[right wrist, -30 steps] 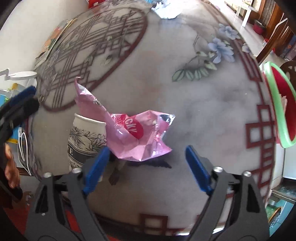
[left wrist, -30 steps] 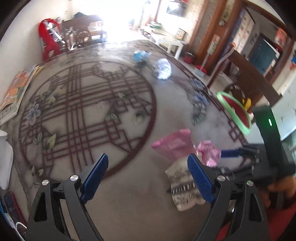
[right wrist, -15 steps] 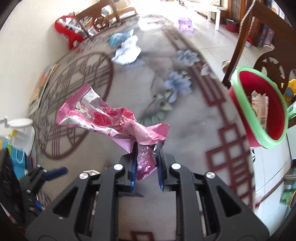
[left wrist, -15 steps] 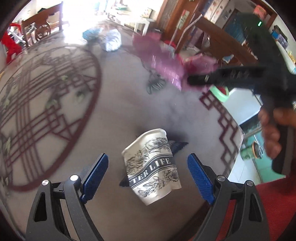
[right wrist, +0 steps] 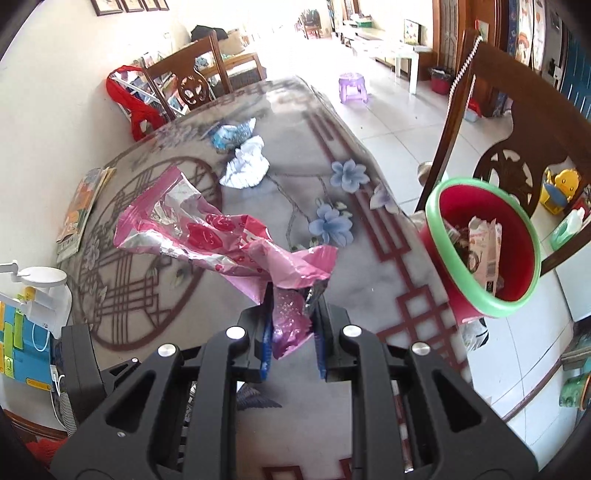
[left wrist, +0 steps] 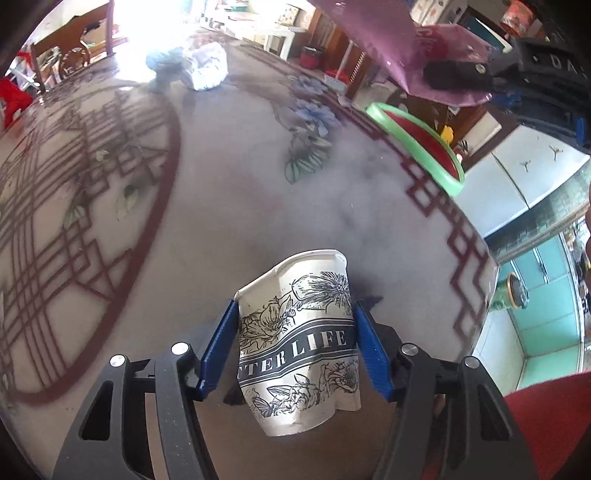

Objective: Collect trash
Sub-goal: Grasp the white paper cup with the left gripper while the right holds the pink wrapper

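L gripper [left wrist: 295, 350] is squeezing a crumpled paper cup [left wrist: 300, 345] reading "…TTER LIFE", at table [left wrist: 229, 206] edge. R gripper [right wrist: 291, 332] is pinching a pink foil wrapper [right wrist: 221, 236] above table, near red bin [right wrist: 484, 254].

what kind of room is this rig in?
Most likely a home dining and living room: patterned dining table with carved wooden chairs, framed pictures on the wall, a child's purple stool on tile floor.

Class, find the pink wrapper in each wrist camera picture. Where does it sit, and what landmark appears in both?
Left wrist: pink wrapper at the top right, above the table.
Right wrist: centre, pinched in the right gripper.
Shared landmark: the red bin with a green rim, at the table's right edge.
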A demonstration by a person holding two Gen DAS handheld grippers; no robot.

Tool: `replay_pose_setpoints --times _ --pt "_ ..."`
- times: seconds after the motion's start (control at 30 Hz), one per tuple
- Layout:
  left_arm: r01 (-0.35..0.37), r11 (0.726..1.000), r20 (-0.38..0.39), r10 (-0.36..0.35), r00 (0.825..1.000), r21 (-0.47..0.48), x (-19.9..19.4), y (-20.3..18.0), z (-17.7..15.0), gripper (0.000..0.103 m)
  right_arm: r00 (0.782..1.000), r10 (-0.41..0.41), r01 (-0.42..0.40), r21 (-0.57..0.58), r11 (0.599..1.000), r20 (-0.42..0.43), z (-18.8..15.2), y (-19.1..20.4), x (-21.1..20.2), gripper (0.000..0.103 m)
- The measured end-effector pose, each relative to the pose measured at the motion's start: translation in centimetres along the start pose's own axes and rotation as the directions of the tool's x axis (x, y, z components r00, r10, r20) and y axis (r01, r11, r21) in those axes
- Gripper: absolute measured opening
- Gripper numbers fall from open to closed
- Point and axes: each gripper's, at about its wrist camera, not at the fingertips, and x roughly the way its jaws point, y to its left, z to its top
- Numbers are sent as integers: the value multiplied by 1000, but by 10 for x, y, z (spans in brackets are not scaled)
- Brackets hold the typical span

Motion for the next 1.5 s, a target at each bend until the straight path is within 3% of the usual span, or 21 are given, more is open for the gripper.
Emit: replay_pose_setpoints --times 0.27,0.7,1.1,1.5 --pt "-51 993 145 67 987 -111 -42 24 25 60 999 18 -17 -32 999 31 12 12 -9 19" --pt "-178 958 278 239 930 -227 -102 57 48 60 1000 23 -23 -83 996 2 13 34 4 19" --pt "-195 945 266 265 927 -262 -105 74 49 60 1000 9 -8 -95 995 9 19 35 4 19" --pt "-198 954 268 257 929 -227 -99 60 66 60 999 -15 17 -78 997 29 24 17 -3 19"
